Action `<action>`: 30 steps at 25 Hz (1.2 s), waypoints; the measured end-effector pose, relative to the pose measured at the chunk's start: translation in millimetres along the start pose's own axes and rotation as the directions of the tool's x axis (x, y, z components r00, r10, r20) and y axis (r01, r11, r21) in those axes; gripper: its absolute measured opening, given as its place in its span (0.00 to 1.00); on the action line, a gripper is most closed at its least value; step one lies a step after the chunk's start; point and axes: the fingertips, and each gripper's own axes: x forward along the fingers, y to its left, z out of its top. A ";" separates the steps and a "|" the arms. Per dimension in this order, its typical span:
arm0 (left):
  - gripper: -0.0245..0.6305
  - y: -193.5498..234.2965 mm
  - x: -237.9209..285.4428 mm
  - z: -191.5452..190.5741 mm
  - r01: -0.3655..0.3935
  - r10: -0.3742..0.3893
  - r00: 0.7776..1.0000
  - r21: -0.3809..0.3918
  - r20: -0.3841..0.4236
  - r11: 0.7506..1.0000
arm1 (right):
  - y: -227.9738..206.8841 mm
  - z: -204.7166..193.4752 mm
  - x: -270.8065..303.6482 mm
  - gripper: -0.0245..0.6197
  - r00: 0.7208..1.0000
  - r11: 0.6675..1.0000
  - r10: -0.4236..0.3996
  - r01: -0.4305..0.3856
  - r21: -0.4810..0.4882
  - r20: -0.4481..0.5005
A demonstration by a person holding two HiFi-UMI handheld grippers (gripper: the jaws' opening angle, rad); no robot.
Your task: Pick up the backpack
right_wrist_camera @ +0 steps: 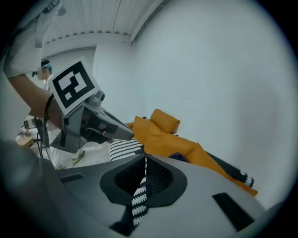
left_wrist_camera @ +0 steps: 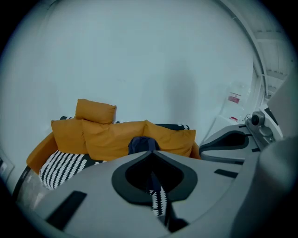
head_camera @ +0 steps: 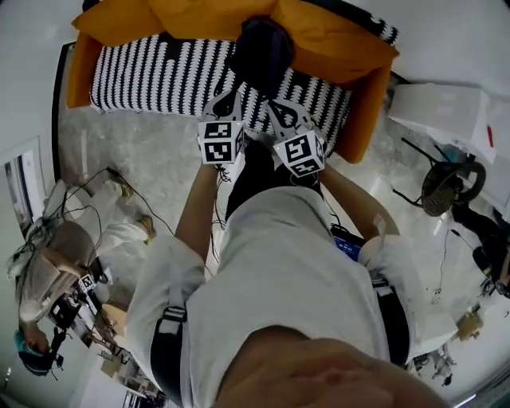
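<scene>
The person in the white shirt (head_camera: 295, 263) stands over the marbled floor (head_camera: 159, 167) with both forearms held out in front. Each fist carries a tool. The left hand-held gripper (head_camera: 229, 101) has its jaws clenched together with nothing between them. The right hand-held gripper (head_camera: 276, 109) sits just beside it and is clamped shut and empty the same way. Both point down and forward at the sofa (head_camera: 151, 72), their marker cubes side by side.

Ahead of the tips lies the sofa's black-and-white striped seat. The backpack (head_camera: 263, 48), dark navy, sits on that seat to the right of its middle, upright and leaning back against the orange cushions (head_camera: 199, 16). Neither tool touches it; it rests beyond their closed tips. One more orange cushion is perched on top of the sofa back at the left end, and a plain white wall (left_wrist_camera: 149, 56) rises behind.

Off to the left another person (head_camera: 56, 263) sits low on the floor among cables. To the right stand a black chair (head_camera: 450, 185) and a white box (head_camera: 442, 111).
</scene>
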 end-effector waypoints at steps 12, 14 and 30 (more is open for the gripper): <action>0.06 42.7 60.6 -30.5 0.151 -0.149 0.987 0.021 -0.067 0.988 | -27.4 -36.9 63.5 0.10 0.975 0.935 -0.214 0.224 0.274 -0.068; 0.06 47.6 75.1 -28.5 0.152 -0.149 0.986 0.029 -0.069 0.988 | -39.0 -42.5 71.6 0.10 0.969 0.916 -0.236 0.248 0.314 -0.076; 0.06 73.7 187.9 -24.7 0.147 -0.130 0.974 0.077 -0.187 0.986 | -110.4 -109.2 156.8 0.10 0.970 0.845 -0.223 0.241 0.478 -0.094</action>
